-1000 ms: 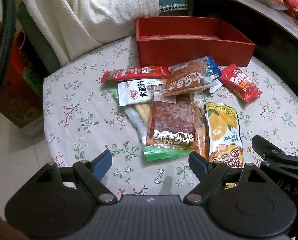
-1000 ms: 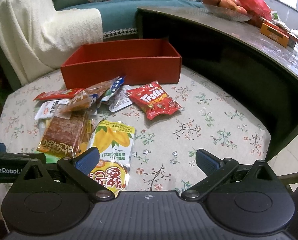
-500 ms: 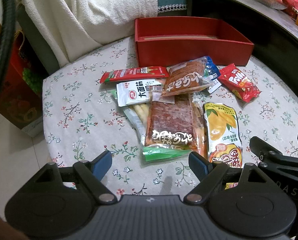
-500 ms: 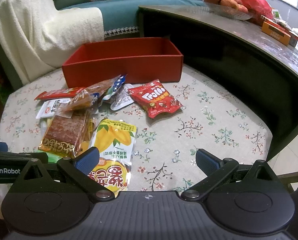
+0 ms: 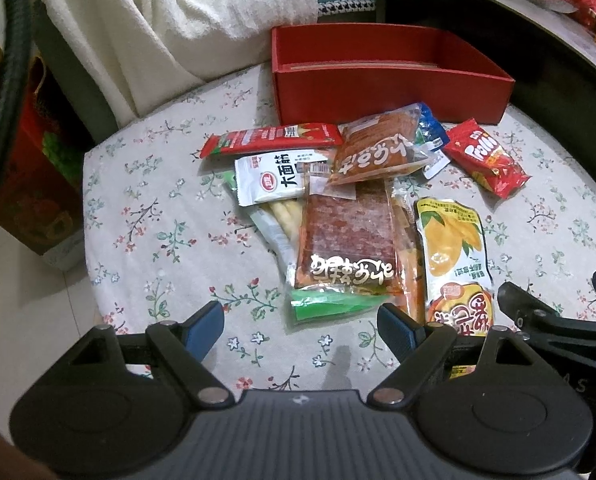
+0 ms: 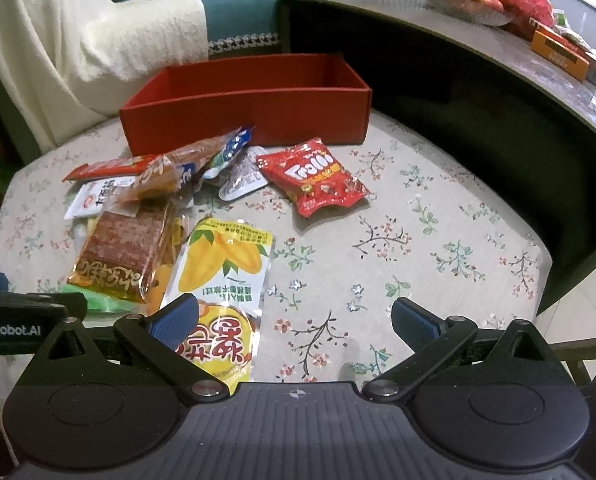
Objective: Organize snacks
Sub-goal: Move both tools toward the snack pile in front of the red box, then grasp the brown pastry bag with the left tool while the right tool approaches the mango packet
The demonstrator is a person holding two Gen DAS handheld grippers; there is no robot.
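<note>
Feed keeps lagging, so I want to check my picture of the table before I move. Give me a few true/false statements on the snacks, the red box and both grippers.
1. The red box holds no snacks that can be seen. True.
2. The left gripper grips the mango pouch. False: it is open and holds nothing.
3. The red Trolli bag lies apart from the pile. True.
4. The right gripper is shut. False: it is open.
5. The snacks lie on a bare wooden table. False: on a floral cloth.

Snack packets (image 5: 350,216) before box (image 5: 386,92)
</note>
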